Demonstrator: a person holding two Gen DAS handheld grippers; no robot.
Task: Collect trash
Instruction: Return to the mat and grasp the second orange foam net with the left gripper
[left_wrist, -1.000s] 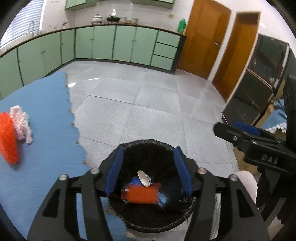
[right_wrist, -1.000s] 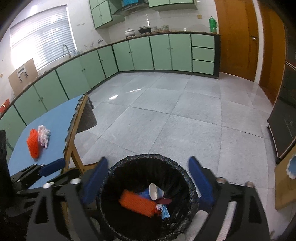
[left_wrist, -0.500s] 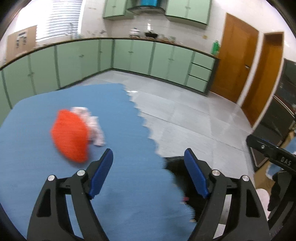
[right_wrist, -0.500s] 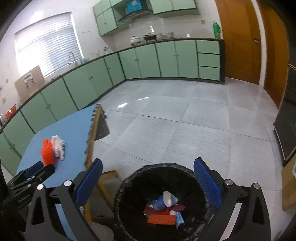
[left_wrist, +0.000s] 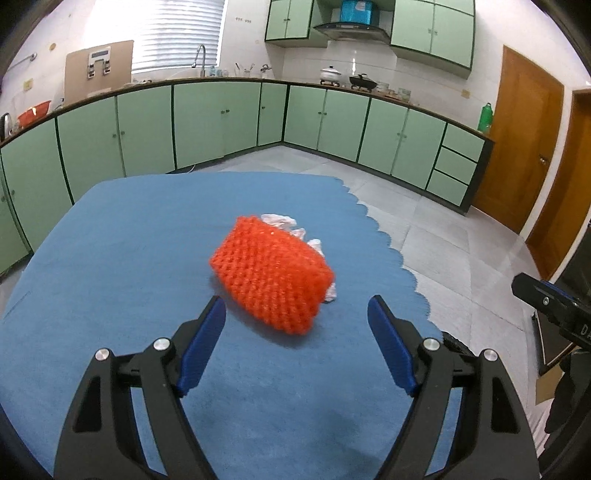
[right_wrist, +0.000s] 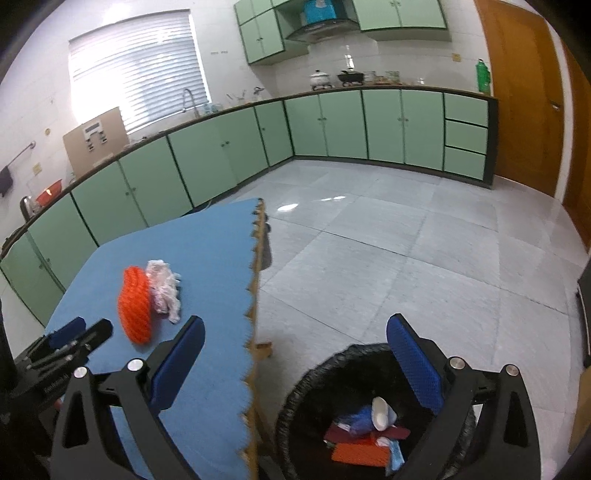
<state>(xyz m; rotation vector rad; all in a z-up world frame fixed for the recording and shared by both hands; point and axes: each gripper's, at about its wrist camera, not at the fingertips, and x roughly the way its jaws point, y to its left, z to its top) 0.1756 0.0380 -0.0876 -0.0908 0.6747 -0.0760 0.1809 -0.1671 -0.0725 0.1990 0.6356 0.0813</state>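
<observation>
An orange foam net lies on the blue table mat, with a crumpled white-pink net touching its far side. My left gripper is open and empty, just in front of the orange net. Both nets show in the right wrist view, orange and white-pink. My right gripper is open and empty, above the gap between the table edge and the black-lined trash bin. The bin holds an orange piece, a white cup and blue scraps.
The mat's scalloped right edge drops to a grey tiled floor. Green cabinets line the far walls. Wooden doors stand at the right. The left gripper shows in the right wrist view at the lower left.
My left gripper has swung from over the bin to the table and now faces the orange net close up. My right gripper has backed away and shifted left of the bin.
</observation>
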